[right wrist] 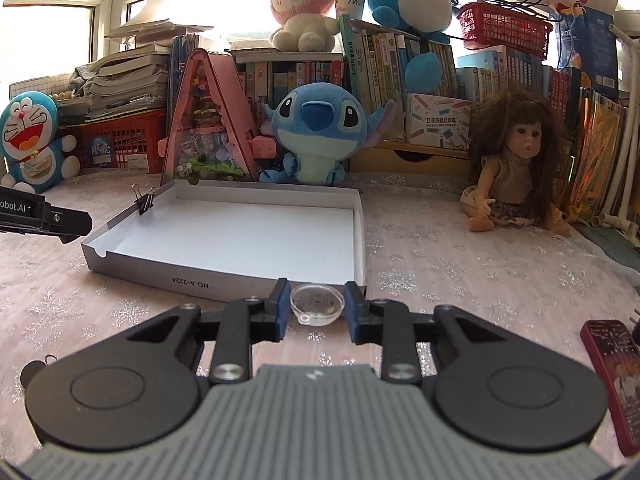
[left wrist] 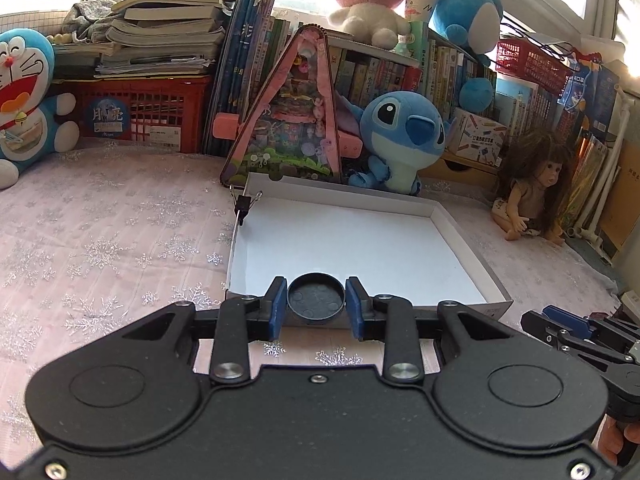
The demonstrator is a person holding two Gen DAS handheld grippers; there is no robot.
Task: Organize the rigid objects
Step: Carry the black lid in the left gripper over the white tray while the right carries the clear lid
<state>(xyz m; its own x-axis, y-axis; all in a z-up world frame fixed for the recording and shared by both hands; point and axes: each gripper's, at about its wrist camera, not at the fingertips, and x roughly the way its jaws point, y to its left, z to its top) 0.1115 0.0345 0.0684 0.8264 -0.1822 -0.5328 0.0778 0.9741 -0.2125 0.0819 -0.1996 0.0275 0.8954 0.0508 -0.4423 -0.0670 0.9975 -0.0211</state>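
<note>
At lower centre, the left gripper (left wrist: 316, 308) clenches a black round lid (left wrist: 316, 300) just over the near rim of the cardboard tray (left wrist: 460, 236), ready for dropping in; the right gripper (right wrist: 316, 310) grips what looks like a clear dome cap (right wrist: 317, 303) at the tray's near edge.

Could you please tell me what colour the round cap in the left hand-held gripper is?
Black; the round cap shows best in the left wrist view.

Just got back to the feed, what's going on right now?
A person is working two handheld tools. The left tool is shut on a black round cap, the right tool on a clear round lid. Both are at the near edge of the white tray, which has only a binder clip on its wall.
</note>
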